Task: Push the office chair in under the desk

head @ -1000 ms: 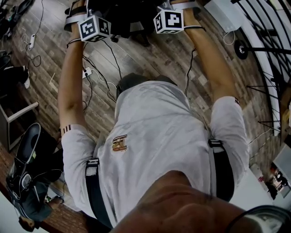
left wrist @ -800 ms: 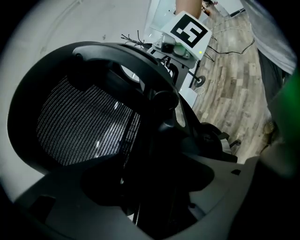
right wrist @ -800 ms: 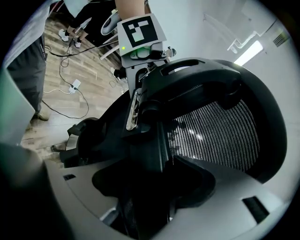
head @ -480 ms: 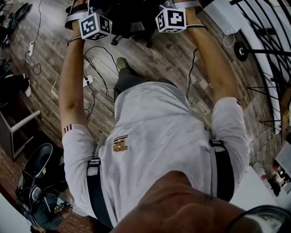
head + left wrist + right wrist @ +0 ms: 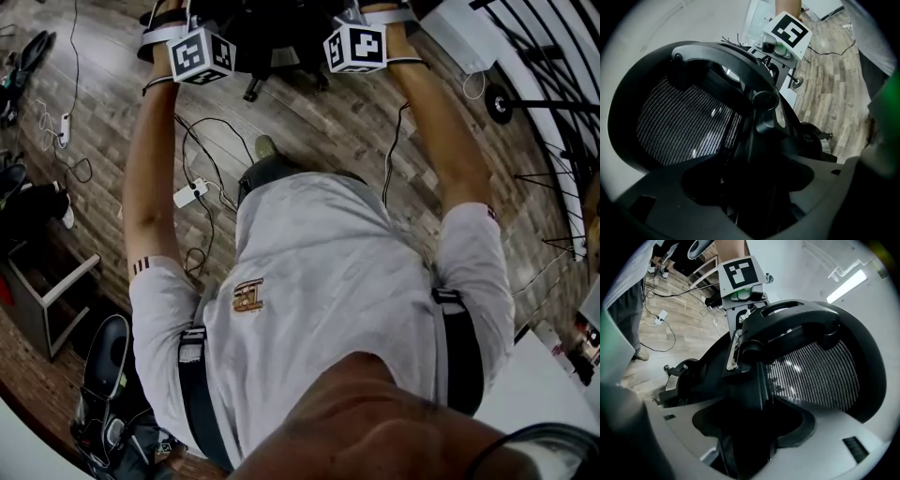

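Right now the left gripper (image 5: 751,199) and the right gripper (image 5: 749,434) are each clamped on the rear frame of the office chair (image 5: 272,37), one at either side of its back. The chair stands just ahead of you on the wood floor (image 5: 319,122), at the top edge of the head view. No view lets you pick out the desk.

Expect a fairly heavy chair that probably rolls easily. A low, level push should move it, while uneven pressure would likely swivel it.

The hard plastic frame (image 5: 754,380) is stiff and the right place to hold. The mesh back (image 5: 679,126) would sag under the jaws, so stay off it. Smooth plastic may slip, so grip squarely.

Mind the cables (image 5: 202,141) by your feet.
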Demonstrator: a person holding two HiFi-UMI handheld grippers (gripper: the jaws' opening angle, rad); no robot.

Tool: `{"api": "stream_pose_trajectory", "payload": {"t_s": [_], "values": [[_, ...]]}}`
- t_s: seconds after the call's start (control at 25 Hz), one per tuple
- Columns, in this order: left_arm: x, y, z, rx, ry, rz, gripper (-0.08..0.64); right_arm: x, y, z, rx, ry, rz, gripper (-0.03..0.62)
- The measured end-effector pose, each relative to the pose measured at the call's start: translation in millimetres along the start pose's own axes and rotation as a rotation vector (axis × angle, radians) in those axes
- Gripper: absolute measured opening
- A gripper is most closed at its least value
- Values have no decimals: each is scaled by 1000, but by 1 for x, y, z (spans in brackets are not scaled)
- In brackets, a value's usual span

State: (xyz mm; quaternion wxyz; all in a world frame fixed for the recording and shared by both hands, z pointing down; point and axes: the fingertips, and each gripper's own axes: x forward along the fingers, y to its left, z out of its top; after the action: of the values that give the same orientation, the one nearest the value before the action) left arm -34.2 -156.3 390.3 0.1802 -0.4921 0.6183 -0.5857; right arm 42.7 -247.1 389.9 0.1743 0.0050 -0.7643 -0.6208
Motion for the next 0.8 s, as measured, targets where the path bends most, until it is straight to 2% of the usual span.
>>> {"api": "stream_pose_trajectory", "payload": {"t_s": [0.24,0.52,0.8], "values": [[46,34,-52,24,-71,-27,342,69,-19,10,51,81,-26,261],[93,69,-119,45,-123,-49,344,148,-36,29,61,147,-32,261],[129,99,-156,60,-184,-68,345,200,-54,36,95,203,-38,261]]}}
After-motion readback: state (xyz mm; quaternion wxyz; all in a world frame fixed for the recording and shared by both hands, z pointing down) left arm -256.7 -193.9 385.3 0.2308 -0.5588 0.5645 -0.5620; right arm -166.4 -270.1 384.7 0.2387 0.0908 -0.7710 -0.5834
